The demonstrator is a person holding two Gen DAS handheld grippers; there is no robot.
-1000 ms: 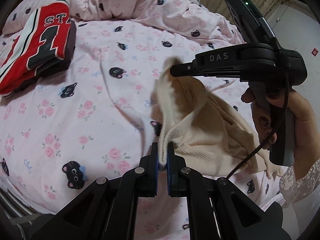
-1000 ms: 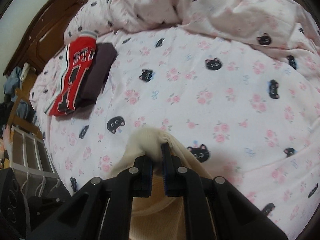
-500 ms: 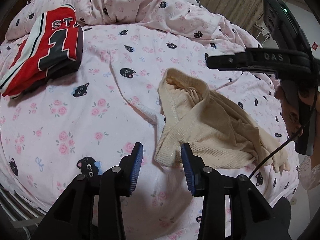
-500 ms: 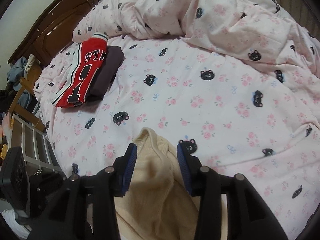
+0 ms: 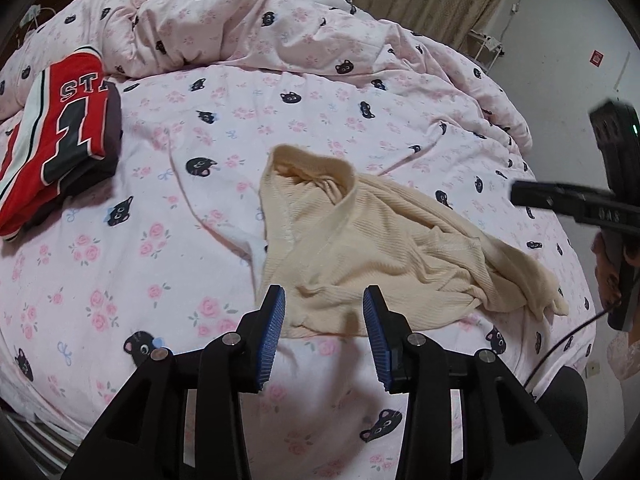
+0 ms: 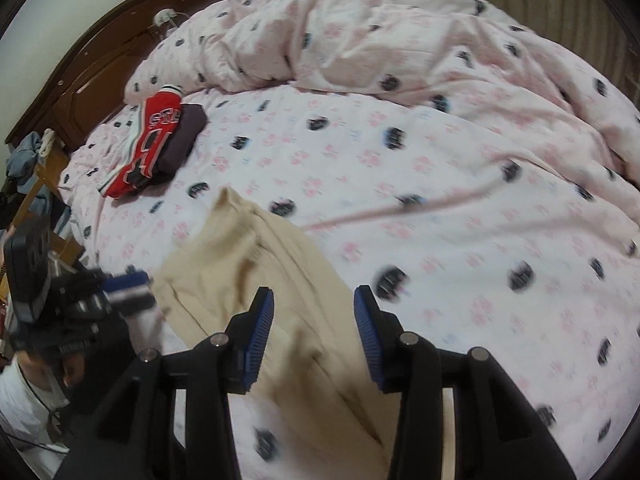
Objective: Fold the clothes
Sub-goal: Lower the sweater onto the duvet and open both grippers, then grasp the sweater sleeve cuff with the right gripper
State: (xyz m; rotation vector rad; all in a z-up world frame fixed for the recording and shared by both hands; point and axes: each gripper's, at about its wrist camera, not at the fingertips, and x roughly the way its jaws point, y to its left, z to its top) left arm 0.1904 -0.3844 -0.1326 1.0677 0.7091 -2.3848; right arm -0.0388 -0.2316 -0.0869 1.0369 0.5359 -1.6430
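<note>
Left hand-held gripper (image 5: pixel 323 330), left wrist view: blue pads apart, nothing clamped, hovering just over the near hem of the cream ribbed knit garment (image 5: pixel 384 248), which lies crumpled on the pink cat-print bed sheet (image 5: pixel 160 240); folded red jersey (image 5: pixel 52 140) sits well apart, far left. Right wrist view, blurred: right hand-held gripper (image 6: pixel 314 328) also open and empty above the garment's other end. Best next: flatten the bunched cloth, pinch one single-layer corner per side, pull taut before folding.
</note>
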